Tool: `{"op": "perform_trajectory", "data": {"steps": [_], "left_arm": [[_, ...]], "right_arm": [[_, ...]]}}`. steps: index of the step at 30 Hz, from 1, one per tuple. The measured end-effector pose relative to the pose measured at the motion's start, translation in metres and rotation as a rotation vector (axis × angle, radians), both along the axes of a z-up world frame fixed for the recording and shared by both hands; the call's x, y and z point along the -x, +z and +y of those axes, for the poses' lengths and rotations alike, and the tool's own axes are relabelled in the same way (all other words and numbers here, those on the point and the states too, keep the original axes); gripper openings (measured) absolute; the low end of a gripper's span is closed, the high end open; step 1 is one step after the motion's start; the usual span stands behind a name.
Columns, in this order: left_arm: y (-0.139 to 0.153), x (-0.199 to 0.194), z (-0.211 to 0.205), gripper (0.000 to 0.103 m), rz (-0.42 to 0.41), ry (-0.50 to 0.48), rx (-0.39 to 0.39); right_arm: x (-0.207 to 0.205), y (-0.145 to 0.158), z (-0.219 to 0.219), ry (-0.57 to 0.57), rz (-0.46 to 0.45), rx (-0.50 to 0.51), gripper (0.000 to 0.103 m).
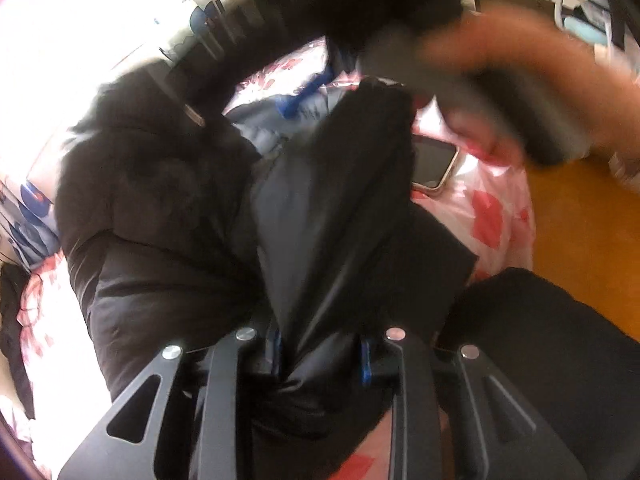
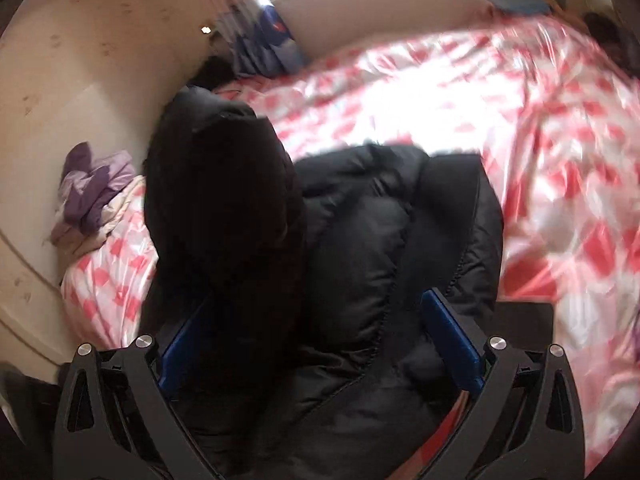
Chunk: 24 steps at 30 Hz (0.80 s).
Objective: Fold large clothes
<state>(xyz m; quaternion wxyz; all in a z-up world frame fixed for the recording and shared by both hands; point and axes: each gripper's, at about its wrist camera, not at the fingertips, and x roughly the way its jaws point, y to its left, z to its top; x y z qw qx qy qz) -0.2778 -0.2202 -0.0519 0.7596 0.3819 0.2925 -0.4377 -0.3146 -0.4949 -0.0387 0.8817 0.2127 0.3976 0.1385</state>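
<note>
Black padded jacket (image 2: 360, 240) is lying on the pink-checked bed (image 2: 560, 160), running from bottom centre to upper left. Left gripper (image 1: 322, 356) is clenching a fold; right gripper (image 2: 320, 340) fingers are straddling it, released.

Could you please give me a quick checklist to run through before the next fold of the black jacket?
1. Left gripper clamps jacket fabric: ok, a bunched fold sits between its pads.
2. Right gripper grips the black puffer jacket: cannot tell; jaws wide, fabric between them.
3. Jacket flat on the bedspread: not ok, it is bunched.
4. Phone clear of the jacket: not ok, it lies right beside the fabric.
5. Views sharp: not ok, both blurred.
</note>
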Motion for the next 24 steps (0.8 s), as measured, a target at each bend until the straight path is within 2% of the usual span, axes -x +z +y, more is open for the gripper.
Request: {"op": "perform_trajectory", "data": {"steps": [2,3,5,6,7,9,10,12,14,16,18,20,22,23,24], "left_arm": [[0.018,-0.004,0.018,0.027,0.089,-0.003,0.067],[0.03,-0.012,0.031,0.027,0.158,0.004,0.125],[0.055,-0.034,0.054,0.028,0.276,0.032,0.271],[0.062,-0.045,0.061,0.029,0.309,0.056,0.33],[0.072,-0.064,0.069,0.03,0.361,0.101,0.422],[0.079,-0.089,0.074,0.042,0.398,0.188,0.543],[0.079,-0.101,0.069,0.043,0.42,0.216,0.575],[0.067,-0.119,0.045,0.043,0.477,0.223,0.566],[0.039,-0.123,0.011,0.043,0.53,0.202,0.461],[0.02,-0.113,-0.012,0.043,0.47,0.18,0.377],[0.009,-0.102,-0.026,0.043,0.472,0.15,0.333],[0.003,-0.086,-0.041,0.043,0.414,0.114,0.264],[0.001,-0.071,-0.048,0.044,0.365,0.092,0.223],[0.004,-0.069,-0.045,0.044,0.365,0.089,0.224],[0.009,-0.07,-0.039,0.044,0.387,0.093,0.243]], "right_arm": [[0.002,-0.017,-0.003,-0.041,0.021,-0.066,0.096],[0.006,-0.026,-0.008,-0.064,0.021,-0.09,0.096],[0.004,-0.044,-0.019,-0.096,0.03,-0.11,0.096],[0.006,-0.05,-0.022,-0.107,0.04,-0.122,0.096],[0.002,-0.054,-0.024,-0.11,0.048,-0.123,0.096],[-0.003,-0.062,-0.032,-0.104,0.069,-0.127,0.096],[-0.004,-0.061,-0.034,-0.097,0.084,-0.134,0.096],[-0.001,-0.051,-0.042,-0.103,0.092,-0.16,0.096],[0.007,-0.036,-0.053,-0.141,0.052,-0.165,0.096],[0.008,-0.013,-0.066,-0.165,-0.018,-0.186,0.096],[0.001,0.004,-0.066,-0.144,-0.06,-0.155,0.096],[-0.018,0.005,-0.057,-0.113,-0.031,-0.09,0.096],[-0.04,-0.003,-0.056,-0.178,0.038,0.04,0.096],[-0.046,-0.015,-0.06,-0.209,0.067,0.054,0.096],[-0.051,-0.036,-0.071,-0.24,0.112,-0.011,0.096]]}}
